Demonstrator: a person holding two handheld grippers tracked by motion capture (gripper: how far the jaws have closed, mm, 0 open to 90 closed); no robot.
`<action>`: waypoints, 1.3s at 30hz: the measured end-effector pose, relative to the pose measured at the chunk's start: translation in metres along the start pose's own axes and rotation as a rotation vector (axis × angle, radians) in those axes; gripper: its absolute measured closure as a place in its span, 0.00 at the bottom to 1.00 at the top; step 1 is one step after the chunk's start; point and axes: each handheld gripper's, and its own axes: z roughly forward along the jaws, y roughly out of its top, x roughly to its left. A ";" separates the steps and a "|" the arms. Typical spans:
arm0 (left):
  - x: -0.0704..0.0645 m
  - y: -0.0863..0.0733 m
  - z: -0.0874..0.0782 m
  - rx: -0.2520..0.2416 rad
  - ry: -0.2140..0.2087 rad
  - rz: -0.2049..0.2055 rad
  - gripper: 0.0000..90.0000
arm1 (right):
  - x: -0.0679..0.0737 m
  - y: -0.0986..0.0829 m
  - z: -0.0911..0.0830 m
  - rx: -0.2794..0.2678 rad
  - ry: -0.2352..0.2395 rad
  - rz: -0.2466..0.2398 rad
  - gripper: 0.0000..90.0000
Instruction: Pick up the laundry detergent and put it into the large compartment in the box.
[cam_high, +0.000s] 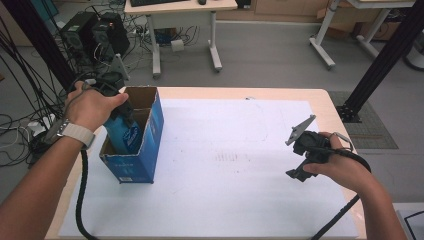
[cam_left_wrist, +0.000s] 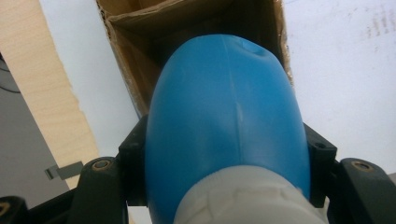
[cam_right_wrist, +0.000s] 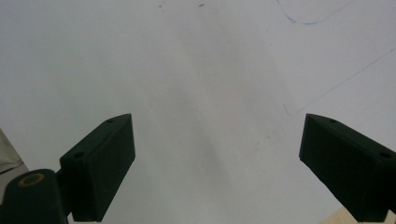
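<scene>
Left gripper (cam_left_wrist: 224, 163) clamped on 1 blue bottle (cam_left_wrist: 224, 116) tipped into 1 cardboard box (cam_high: 150, 150) ahead; right gripper (cam_right_wrist: 217, 163) wide apart, holding nothing.

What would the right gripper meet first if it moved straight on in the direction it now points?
Most likely the white sheet covering the table: the right gripper, jaws wide open and holding nothing, looks down onto bare sheet with faint pen lines. Nothing else seems to lie in that line, though depth is hard to judge.
</scene>
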 end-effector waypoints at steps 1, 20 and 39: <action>0.000 0.001 0.003 0.004 0.001 0.001 0.42 | 0.000 0.001 0.000 0.005 0.001 -0.001 0.11; 0.003 0.009 0.043 0.046 -0.015 0.006 0.42 | -0.003 0.003 0.003 0.020 0.016 0.002 0.11; 0.006 0.012 0.063 0.063 -0.020 0.029 0.42 | -0.005 0.008 0.008 0.040 0.027 0.005 0.11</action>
